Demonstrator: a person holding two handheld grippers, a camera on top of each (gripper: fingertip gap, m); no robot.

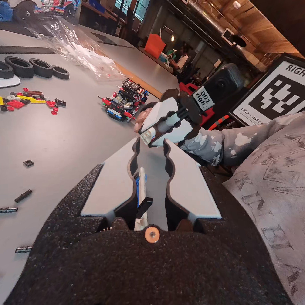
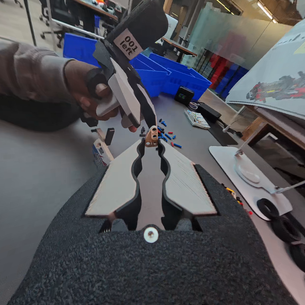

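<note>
Two tools meet tip to tip above the grey tabletop (image 1: 57, 145). Your right tool (image 2: 151, 142) is narrowed on a small white brick piece with round holes (image 2: 152, 136), pinched at the very tips of its fingers; in the left wrist view that same piece (image 1: 147, 136) sits just ahead of your left tool (image 1: 151, 142). Your left tool stands with a moderate gap, gripping nothing; a white-and-blue panel with a black part (image 1: 142, 194) lies on the tabletop beneath that gap. Farther off you see a partly built model car (image 1: 125, 100), four black tyres (image 1: 33, 66), loose red and yellow bricks (image 1: 28, 100) and scattered blue pins (image 2: 166, 136).
</note>
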